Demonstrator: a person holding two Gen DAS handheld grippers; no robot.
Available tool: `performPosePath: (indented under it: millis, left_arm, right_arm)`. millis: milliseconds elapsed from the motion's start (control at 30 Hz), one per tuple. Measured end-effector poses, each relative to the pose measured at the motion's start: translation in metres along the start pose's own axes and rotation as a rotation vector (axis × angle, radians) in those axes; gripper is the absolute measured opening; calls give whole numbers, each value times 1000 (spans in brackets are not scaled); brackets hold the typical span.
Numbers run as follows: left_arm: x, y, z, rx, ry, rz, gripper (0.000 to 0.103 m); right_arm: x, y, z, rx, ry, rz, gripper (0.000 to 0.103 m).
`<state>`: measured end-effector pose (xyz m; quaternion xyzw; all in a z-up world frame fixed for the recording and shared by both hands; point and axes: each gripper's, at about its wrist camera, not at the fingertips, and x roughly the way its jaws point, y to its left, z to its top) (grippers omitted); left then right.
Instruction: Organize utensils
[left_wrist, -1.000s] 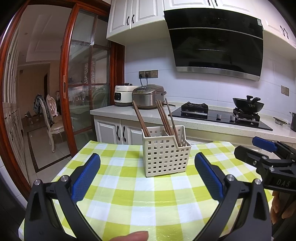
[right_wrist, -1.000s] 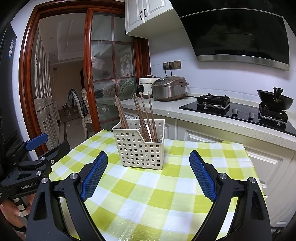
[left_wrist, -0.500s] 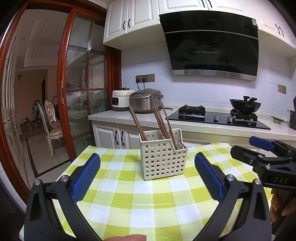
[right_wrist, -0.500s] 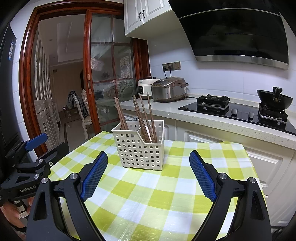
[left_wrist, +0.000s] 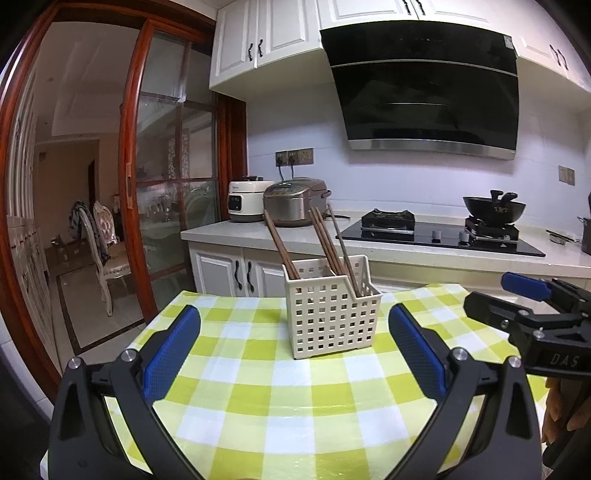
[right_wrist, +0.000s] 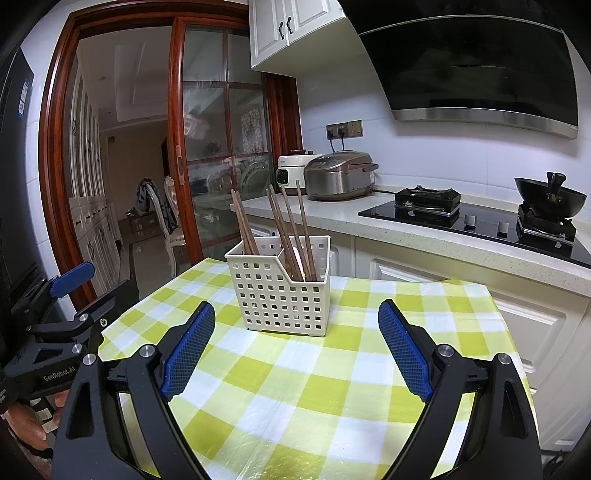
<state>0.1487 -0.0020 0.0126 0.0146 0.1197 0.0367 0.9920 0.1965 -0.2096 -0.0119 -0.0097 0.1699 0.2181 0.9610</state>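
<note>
Chopsticks (left_wrist: 325, 240) standing in a white basket (left_wrist: 332, 310) on the checked bench (left_wrist: 295, 387).
Left tongs (left_wrist: 293, 350) and right tongs (right_wrist: 295, 347) both spread wide, empty, short of the basket.

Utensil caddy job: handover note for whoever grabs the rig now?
Left claw: open, empty, hovering over the table short of the caddy.
Right claw: open, empty, likewise short of it.
The cream perforated plastic caddy stands upright on the green-and-white checked tablecloth.
The brown wooden chopsticks lean inside it, in two groups; a white utensil sits low among them, type unclear.
Done: no loose utensils on the visible cloth.
Left: probably nothing; check the table parts out of view.
</note>
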Motion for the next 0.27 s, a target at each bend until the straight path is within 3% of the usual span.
performPosePath:
  millis: [267]
  left_arm:
    - [3, 4, -1, -22, 31, -11, 99]
  right_arm:
    - [-1, 2, -1, 0, -1, -3, 85]
